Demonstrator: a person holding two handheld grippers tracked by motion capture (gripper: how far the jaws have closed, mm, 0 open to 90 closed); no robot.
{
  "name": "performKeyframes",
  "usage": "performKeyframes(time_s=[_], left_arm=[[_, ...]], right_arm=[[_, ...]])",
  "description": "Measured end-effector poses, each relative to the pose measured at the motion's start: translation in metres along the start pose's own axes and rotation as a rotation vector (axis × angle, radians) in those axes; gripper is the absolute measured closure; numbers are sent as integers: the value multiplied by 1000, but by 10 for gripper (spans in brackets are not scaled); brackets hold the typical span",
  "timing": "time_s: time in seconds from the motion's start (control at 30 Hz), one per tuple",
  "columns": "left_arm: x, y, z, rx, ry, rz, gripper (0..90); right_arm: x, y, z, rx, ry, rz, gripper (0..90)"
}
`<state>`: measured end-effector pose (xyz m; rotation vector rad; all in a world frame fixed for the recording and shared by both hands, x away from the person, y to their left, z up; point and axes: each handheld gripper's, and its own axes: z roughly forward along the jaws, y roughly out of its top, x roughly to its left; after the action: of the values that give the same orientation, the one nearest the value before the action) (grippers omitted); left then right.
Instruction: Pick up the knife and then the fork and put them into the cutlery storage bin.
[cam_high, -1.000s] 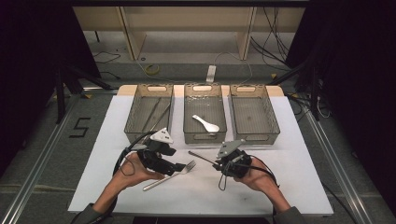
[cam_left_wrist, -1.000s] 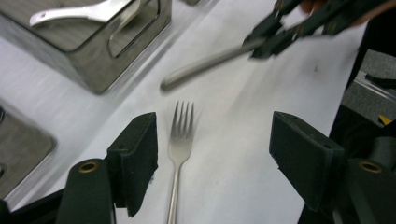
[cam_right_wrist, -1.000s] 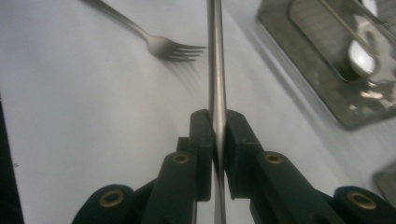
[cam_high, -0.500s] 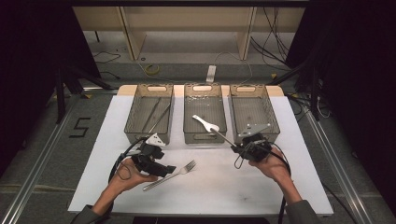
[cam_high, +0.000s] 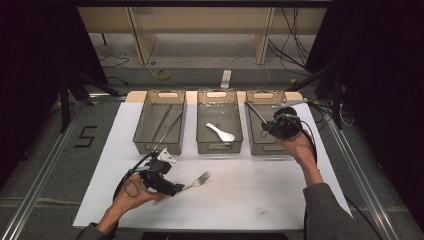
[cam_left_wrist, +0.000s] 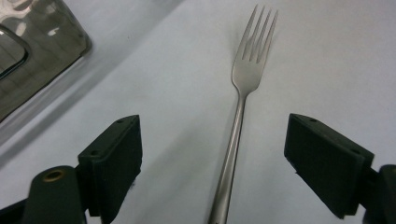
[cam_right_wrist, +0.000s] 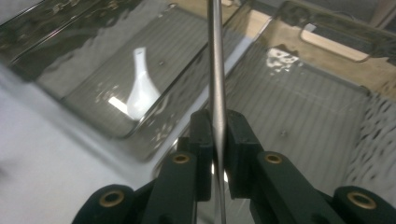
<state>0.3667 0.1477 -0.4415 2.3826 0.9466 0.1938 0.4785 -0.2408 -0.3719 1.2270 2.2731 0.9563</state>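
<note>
1. Fork (cam_left_wrist: 243, 93) is lying flat on the white desk (cam_high: 260, 200), near the front left, well short of the three bins; in the left gripper view its tines are pointing away and its handle is running back between the two black jaws.
2. White desk is carrying everything, with three dark, see-through bins standing in a row along its far side.
3. Left bin (cam_high: 145, 127) is holding a few long, thin metal pieces lying slantwise.
4. Middle bin (cam_high: 202, 130) is holding one white spoon (cam_high: 221, 132), lying on its floor.
5. Right bin (cam_high: 255, 142) is sitting under the person's right hand, which is reaching over it from the near right.
6. Left hand-held gripper (cam_high: 172, 189) is resting low by the desk at the fork's handle end. Its jaws have just been opening and are standing wide apart, released, with the fork handle lying between them and touching neither pad.
7. Right hand-held gripper (cam_right_wrist: 218, 135) is hanging above the right bin, clenched on a thin metal rod-like utensil (cam_right_wrist: 215, 70), its pads pressing on both sides.
8. Thin metal utensil is sticking out past the jaws toward the wall between the middle and right bins; what kind of cutlery it is I cannot tell.
</note>
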Motion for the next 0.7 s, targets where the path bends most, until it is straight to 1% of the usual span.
performKeyframes(time_s=[0.1, 0.2, 0.27, 0.33, 0.37, 0.5, 0.6, 0.7], left_arm=[[-1, -1, 0, -4, -1, 2, 177], [-2, -2, -1, -11, 6, 7, 174], [-2, -2, -2, -16, 9, 5, 174], [-2, -2, -3, -22, 14, 2, 174], [-2, -2, -3, -18, 14, 7, 174], [-3, -2, -3, -24, 14, 5, 174], [-4, -2, -2, -20, 13, 9, 175], [-4, -2, -2, -21, 10, 10, 177]], right_arm=[[-10, 10, 9, 11, -27, 40, 836], [-18, 18, 19, 27, -57, 67, 836], [-23, 22, 24, 33, -66, 86, 836], [-25, 27, 29, 29, -76, 98, 836], [-27, 30, 31, 33, -81, 106, 835], [-29, 39, 39, 43, -98, 119, 835], [-31, 43, 46, 43, -100, 132, 835], [-31, 45, 52, 56, -105, 141, 834]])
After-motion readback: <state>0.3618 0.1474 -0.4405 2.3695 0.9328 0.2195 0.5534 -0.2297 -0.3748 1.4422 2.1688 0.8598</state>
